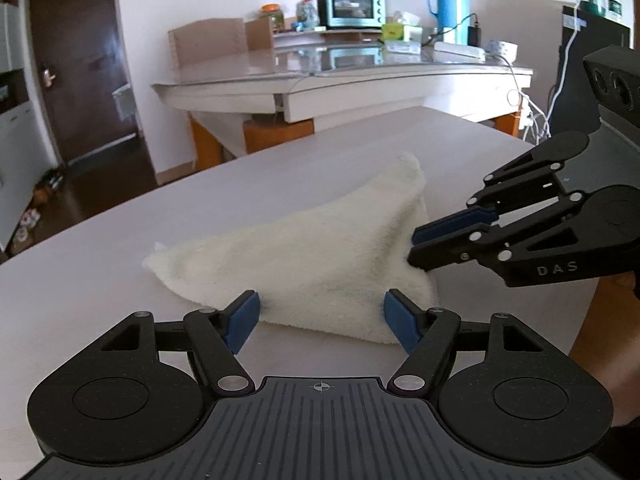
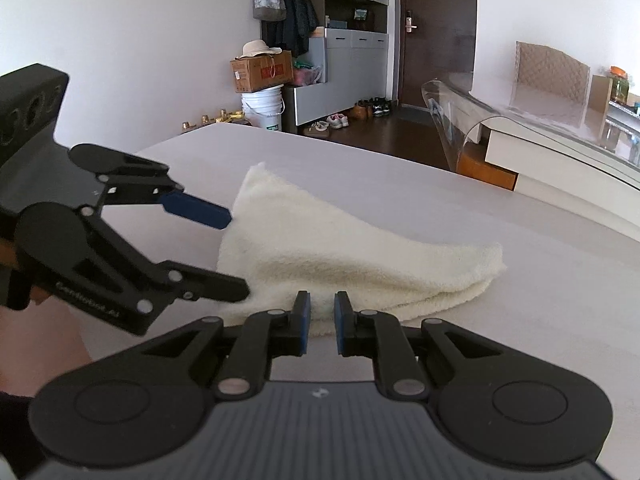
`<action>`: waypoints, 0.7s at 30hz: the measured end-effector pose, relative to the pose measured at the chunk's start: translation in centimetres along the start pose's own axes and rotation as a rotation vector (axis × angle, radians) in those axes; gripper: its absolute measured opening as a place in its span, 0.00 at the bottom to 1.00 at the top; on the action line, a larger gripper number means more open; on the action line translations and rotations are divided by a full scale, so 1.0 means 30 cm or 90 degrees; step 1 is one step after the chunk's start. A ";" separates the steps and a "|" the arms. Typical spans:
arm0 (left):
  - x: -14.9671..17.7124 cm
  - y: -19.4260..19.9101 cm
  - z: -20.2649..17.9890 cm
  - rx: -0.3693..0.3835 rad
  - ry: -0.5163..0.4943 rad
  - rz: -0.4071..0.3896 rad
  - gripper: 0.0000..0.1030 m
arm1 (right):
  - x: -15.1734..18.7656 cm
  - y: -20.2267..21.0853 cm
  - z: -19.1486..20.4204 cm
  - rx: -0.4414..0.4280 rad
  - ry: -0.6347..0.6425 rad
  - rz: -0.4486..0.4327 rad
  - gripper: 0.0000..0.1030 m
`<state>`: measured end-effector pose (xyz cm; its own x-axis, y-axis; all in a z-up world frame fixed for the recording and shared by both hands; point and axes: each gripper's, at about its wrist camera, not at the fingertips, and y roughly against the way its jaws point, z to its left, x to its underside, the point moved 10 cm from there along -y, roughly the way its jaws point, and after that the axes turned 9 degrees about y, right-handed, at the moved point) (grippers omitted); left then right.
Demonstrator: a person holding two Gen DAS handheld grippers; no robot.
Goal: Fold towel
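Observation:
A cream fluffy towel [image 1: 304,268] lies folded in a rough triangle on the white table [image 1: 120,248]; it also shows in the right wrist view [image 2: 340,248]. My left gripper [image 1: 320,312] is open, its blue pads on either side of the towel's near edge; it also shows in the right wrist view [image 2: 236,256]. My right gripper [image 2: 321,312] has its pads a narrow gap apart at the towel's near edge, with no cloth visibly between them. In the left wrist view it [image 1: 414,246] touches the towel's right corner.
A second glass-topped table [image 1: 340,80] stands behind with a toaster oven [image 1: 354,4], a blue thermos [image 1: 450,4] and cables. A dark door [image 1: 80,60] is at the left. A bucket [image 2: 264,108], a box and shoes sit on the floor beyond the table.

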<state>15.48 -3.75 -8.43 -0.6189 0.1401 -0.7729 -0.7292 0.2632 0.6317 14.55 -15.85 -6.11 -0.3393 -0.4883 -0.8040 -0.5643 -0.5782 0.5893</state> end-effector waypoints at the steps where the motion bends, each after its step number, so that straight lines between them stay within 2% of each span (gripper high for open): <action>1: -0.002 0.002 0.000 -0.005 0.002 -0.002 0.73 | 0.001 0.006 -0.001 0.002 -0.003 -0.001 0.14; 3: -0.006 0.015 0.005 -0.015 0.013 -0.008 0.75 | 0.004 0.019 -0.003 0.007 -0.009 -0.003 0.16; 9: 0.026 0.113 0.038 -0.051 0.075 -0.022 0.87 | 0.014 0.061 -0.008 0.023 -0.029 -0.010 0.31; 10: 0.035 0.124 0.038 -0.056 0.081 -0.019 0.90 | 0.025 0.084 -0.006 0.033 -0.047 -0.011 0.37; 11: 0.048 0.140 0.038 -0.064 0.090 -0.014 0.90 | 0.034 0.099 -0.007 0.041 -0.061 -0.012 0.46; 13: 0.068 0.170 0.032 -0.071 0.104 -0.010 0.91 | 0.050 0.141 0.000 0.059 -0.086 -0.016 0.56; 16: 0.083 0.212 0.018 -0.075 0.124 -0.012 0.96 | 0.070 0.206 0.019 0.083 -0.108 -0.024 0.80; 18: 0.091 0.246 0.008 -0.083 0.132 -0.016 0.98 | 0.077 0.237 0.032 0.093 -0.111 -0.025 0.81; 21: 0.095 0.292 -0.005 -0.095 0.145 -0.026 1.00 | 0.083 0.282 0.051 0.113 -0.115 -0.027 0.92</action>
<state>7.27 -1.19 -5.08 -0.6259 -0.0904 -0.7747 -0.7791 0.1187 0.6156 7.78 -20.95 -3.25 -0.4328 -0.3325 -0.8379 -0.6985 -0.4639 0.5449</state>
